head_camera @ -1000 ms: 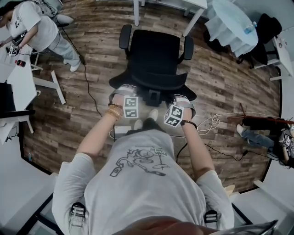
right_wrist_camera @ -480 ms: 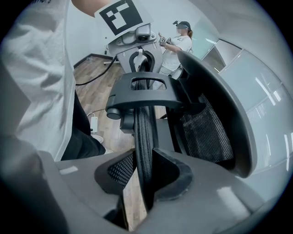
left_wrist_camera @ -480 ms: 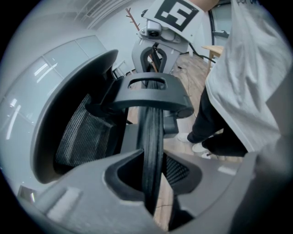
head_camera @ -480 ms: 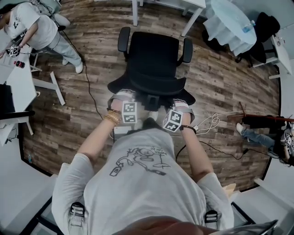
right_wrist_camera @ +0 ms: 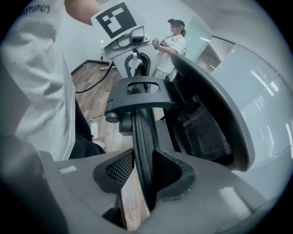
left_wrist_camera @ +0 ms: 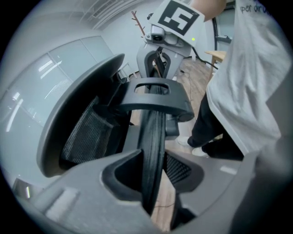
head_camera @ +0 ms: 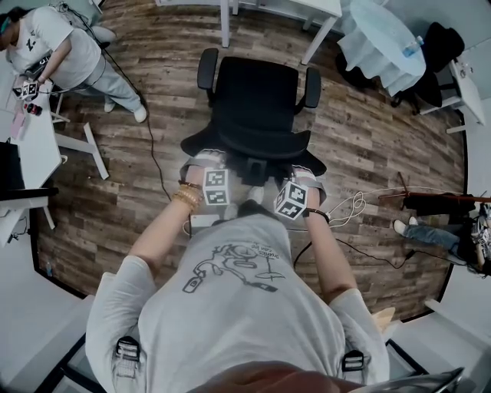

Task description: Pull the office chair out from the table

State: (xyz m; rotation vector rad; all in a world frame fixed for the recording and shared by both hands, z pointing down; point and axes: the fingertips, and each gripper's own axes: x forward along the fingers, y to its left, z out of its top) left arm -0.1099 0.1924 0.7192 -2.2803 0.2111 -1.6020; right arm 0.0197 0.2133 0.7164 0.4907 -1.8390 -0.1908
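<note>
Left forearm (head_camera: 165,222) and right forearm (head_camera: 326,246) reach forward and down, side by side. Left gripper (head_camera: 205,157) and right gripper (head_camera: 307,165) point steeply down. The jaws of each have just been opening. Each pair straddles the backrest rim (left_wrist_camera: 153,137) (a gap shows beside it in both gripper views), so neither clamps it.

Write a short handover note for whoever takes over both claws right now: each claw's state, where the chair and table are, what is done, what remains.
Left claw: open, jaws just been opening. The backrest's top edge sits between them, unclamped.
Right claw: the same, further along that edge.
Chair: on the wood floor, clear of the white table beyond it.
Done: the chair looks pulled out.
Left: lift both claws off the backrest.
</note>
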